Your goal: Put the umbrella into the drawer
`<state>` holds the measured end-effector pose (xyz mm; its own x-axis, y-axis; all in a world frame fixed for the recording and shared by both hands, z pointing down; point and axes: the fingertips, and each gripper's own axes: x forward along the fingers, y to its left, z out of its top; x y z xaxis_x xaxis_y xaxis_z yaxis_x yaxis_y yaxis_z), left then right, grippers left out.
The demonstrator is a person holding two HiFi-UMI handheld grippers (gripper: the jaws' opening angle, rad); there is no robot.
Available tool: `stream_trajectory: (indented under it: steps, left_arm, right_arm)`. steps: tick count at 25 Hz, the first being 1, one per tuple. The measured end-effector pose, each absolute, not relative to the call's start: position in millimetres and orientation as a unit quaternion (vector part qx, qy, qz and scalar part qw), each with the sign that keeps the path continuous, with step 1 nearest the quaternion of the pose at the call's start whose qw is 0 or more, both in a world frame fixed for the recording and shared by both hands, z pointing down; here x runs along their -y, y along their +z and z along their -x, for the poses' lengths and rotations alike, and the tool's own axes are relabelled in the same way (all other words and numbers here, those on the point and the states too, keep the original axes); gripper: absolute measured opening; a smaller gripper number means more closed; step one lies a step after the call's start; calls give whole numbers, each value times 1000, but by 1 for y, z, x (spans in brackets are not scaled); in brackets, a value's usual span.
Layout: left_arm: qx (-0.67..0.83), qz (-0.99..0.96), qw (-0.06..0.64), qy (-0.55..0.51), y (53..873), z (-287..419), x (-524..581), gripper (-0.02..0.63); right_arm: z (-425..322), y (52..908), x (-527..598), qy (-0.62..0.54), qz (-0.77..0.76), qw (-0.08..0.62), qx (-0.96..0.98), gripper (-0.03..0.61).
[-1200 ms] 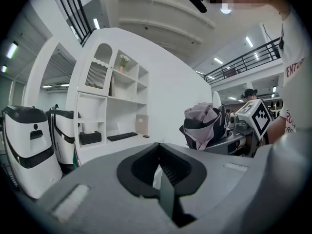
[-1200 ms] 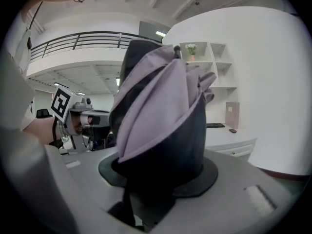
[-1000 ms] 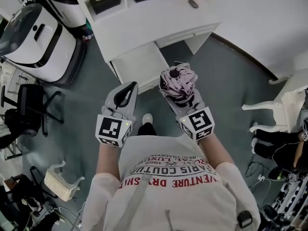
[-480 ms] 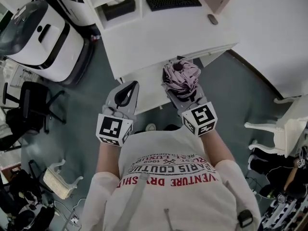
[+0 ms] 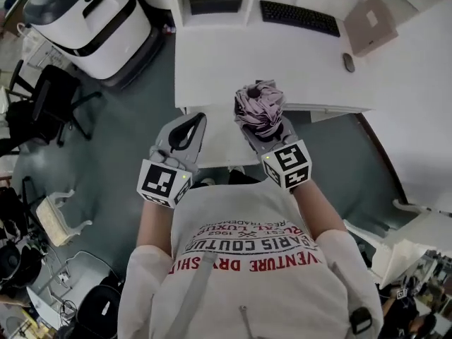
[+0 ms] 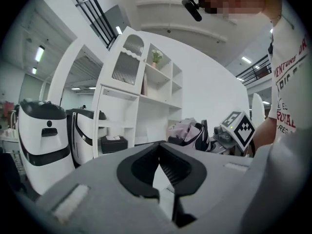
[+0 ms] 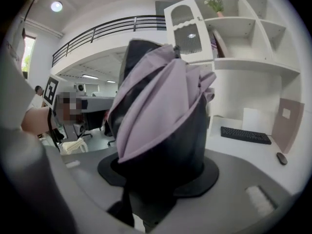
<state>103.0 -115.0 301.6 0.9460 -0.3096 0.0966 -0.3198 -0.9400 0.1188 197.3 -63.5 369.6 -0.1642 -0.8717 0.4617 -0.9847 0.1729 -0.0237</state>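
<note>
A folded purple and black umbrella [image 5: 260,108] stands upright in my right gripper [image 5: 263,124], which is shut on its lower part; in the right gripper view the umbrella [image 7: 156,116] fills the space between the jaws. My left gripper [image 5: 196,121] is to its left, shut with its tips touching and nothing held [image 6: 160,152]. Both hover at the front edge of the white desk [image 5: 282,62]. Below and between them is the pulled-out white drawer [image 5: 220,143], partly hidden by the grippers. The left gripper view shows the umbrella [image 6: 187,133] to the right.
On the desk lie a black keyboard [image 5: 300,18], a mouse [image 5: 347,62] and a cardboard box [image 5: 371,25]. A dark tissue box [image 5: 215,2] sits in a shelf cubby. A large white and black machine [image 5: 92,20] and a black chair [image 5: 49,104] stand to the left.
Both grippers have come forward to the desk; the drawer now lies right under them. The umbrella stays gripped in the right gripper and the left stays shut.
</note>
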Motion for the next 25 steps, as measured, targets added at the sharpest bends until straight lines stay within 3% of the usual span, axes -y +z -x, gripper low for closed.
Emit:
stream_trajectory:
  steps: [11, 19, 25]
  left_arm:
    - [275, -954, 113, 34, 359, -92, 122, 8]
    - [359, -914, 185, 32, 420, -43, 126, 7]
    - [386, -901, 193, 49, 461, -20, 127, 6]
  right_arm:
    - [-173, 504, 82, 200, -423, 301, 831, 208]
    - [-118, 617, 49, 232, -242, 419, 844, 212]
    - [-113, 691, 51, 223, -195, 472, 830, 215]
